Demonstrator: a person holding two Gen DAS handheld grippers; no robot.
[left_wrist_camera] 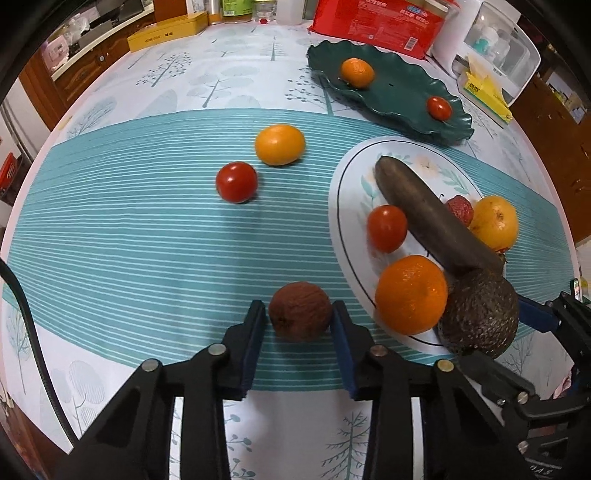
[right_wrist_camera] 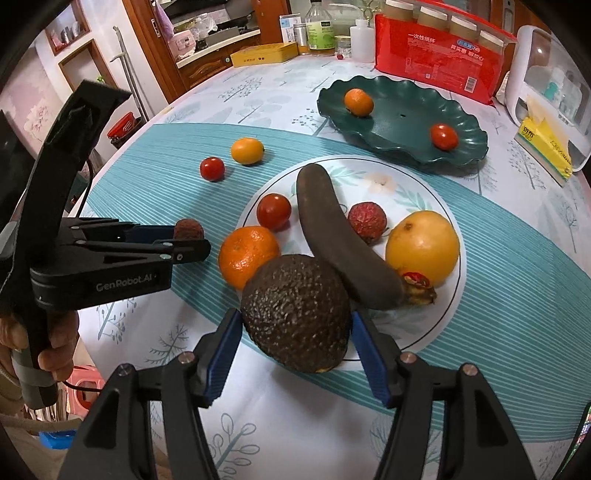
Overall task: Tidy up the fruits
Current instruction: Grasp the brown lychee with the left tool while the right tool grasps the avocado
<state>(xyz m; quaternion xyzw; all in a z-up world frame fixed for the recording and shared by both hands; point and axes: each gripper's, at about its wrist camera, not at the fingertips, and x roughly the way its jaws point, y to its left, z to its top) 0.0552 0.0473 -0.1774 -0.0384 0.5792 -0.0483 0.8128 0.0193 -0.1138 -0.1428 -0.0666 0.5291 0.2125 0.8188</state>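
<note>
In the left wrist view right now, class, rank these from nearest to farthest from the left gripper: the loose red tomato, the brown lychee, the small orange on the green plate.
1. Brown lychee: between the fingers of the left gripper.
2. Loose red tomato: on the striped cloth, farther up and slightly left.
3. Small orange: on the green plate, far upper right.

Counter [right_wrist_camera: 258,439] w/ white tree-print cloth, teal striped band across the middle. At the far edge: red packet [right_wrist_camera: 439,59] w/ white print, yellow flat box [right_wrist_camera: 264,53] to its left, green-label bottle [right_wrist_camera: 320,31] & small white bottle [right_wrist_camera: 362,38] between them. Far right: white plastic case [right_wrist_camera: 546,74] w/ clear front, yellow tissue pack [right_wrist_camera: 546,146] just in front of it. Wooden cabinets [right_wrist_camera: 207,70] behind the counter. Pink stool [right_wrist_camera: 85,380] on the floor, lower left.
</note>
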